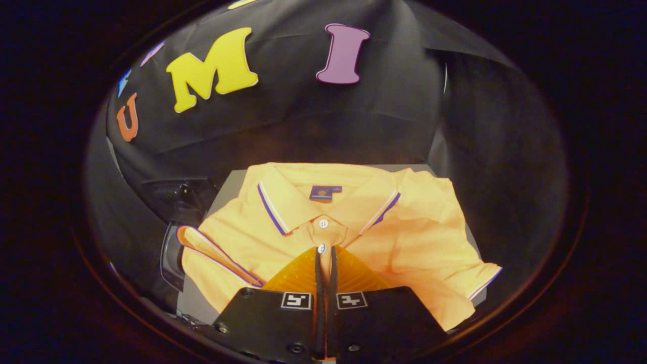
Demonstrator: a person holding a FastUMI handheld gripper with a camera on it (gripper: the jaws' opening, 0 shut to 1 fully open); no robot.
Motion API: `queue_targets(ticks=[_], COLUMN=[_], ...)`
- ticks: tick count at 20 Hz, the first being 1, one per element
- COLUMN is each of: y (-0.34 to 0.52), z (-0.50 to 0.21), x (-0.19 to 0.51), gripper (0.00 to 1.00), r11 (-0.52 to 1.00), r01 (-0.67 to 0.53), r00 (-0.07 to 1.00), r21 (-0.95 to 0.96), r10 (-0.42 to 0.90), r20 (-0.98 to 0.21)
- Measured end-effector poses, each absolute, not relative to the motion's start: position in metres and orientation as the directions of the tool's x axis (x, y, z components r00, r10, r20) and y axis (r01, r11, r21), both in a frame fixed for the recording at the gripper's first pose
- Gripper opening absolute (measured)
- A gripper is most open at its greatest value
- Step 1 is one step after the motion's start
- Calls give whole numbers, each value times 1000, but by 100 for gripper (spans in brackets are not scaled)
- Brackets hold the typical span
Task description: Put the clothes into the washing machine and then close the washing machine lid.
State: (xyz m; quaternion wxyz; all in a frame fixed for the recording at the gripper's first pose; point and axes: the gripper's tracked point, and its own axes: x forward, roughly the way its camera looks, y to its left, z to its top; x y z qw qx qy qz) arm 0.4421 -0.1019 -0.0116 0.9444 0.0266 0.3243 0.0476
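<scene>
Polo shirt point(333, 227), orange-yellow with striped collar and sleeve trim, lies folded front-up on a grey bench point(232, 182), covering most of the top. Collar points to the bench's far edge; one sleeve cuff point(217, 253) folds across at the left edge, the other cuff reaches the near right corner. Two white buttons show on the placket.

Gripper point(326, 253) sits low over the shirt's chest, its fingers point(298, 275) drawn together with only a thin slit between them. Fingertips sit at the lower placket button; whether any cloth is pinched between them cannot be told.

Just off the bench's left edge: a dark glossy object point(174, 255), partly hidden by the sleeve, shape unclear. More dark hardware point(179, 194) sits beyond the far left corner, too dim to identify.

Black cloth wall point(303, 111) hangs creased behind the bench and wraps round the right side. Lighting dim, warm.
</scene>
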Motion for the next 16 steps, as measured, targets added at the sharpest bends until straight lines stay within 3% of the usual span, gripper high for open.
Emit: queue_targets(ticks=[7,16], y=[-75,-5], z=[81,137], x=[421,401], gripper=[5,5], r11=[984,960], r01=[-143,-263], r00=[856,861], r21=[111,101], r10=[179,280], r20=[-486,-425])
